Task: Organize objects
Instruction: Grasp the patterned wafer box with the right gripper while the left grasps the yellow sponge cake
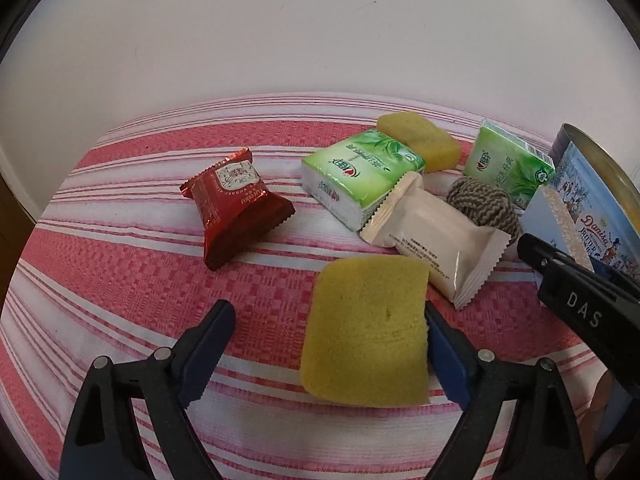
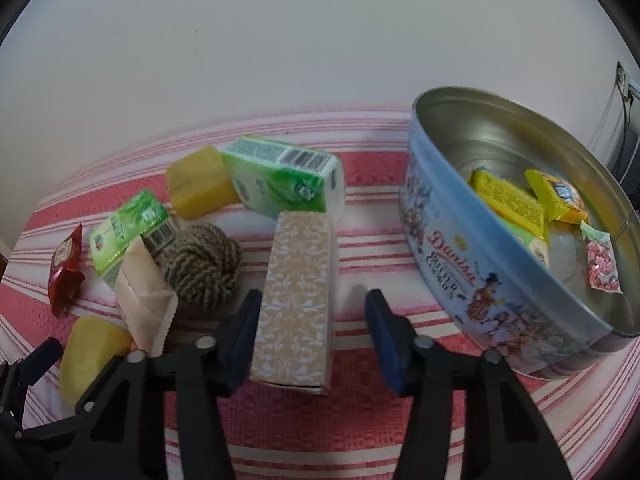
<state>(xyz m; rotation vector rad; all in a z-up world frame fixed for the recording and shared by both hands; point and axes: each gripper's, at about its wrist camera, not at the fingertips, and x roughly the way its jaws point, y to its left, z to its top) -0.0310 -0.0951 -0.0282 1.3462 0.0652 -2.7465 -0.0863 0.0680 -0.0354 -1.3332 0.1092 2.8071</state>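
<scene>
A plain white painted wall [image 1: 320, 28] fills the upper half of both views, matte and evenly lit by soft, diffuse light that throws no hard shadows. Below it runs a woven cloth of red-pink and white stripes [image 1: 132, 280], covering the work surface up to the wall's foot. At the far right of the right wrist view, a wall socket [image 2: 622, 80] sits high on the wall, with dark cables [image 2: 624, 120] hanging down from it.
</scene>
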